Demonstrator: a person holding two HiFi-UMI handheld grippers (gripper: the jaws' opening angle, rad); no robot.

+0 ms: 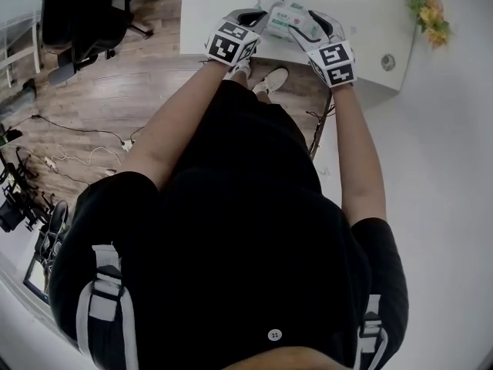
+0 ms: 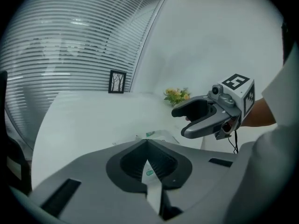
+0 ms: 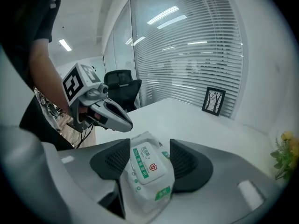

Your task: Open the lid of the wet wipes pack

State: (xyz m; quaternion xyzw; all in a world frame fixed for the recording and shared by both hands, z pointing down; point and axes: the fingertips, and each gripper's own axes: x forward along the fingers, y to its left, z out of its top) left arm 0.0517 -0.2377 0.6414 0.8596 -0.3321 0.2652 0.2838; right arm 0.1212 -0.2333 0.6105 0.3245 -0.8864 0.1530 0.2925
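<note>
The wet wipes pack [image 3: 147, 174] sits between the jaws of the right gripper [image 3: 149, 148], which have closed in on its two long sides and grip it, label side up. The lid [image 3: 148, 164], a white flap with a green strip and a small red shield mark, lies flat and closed on top of the pack, so none of the wipes inside can be seen. The left gripper [image 2: 147, 146] has its jaws brought almost together on a thin white edge of wrapper [image 2: 152, 183] with a small green mark, at one end of the pack. From the head view, both grippers hold the pack between them at the near edge of the white surface [image 1: 223, 2]. A small bunch of yellow flowers [image 1: 428, 11] stands at the far corner, and a framed picture [image 2: 117, 81] leans against the blinds.
</note>
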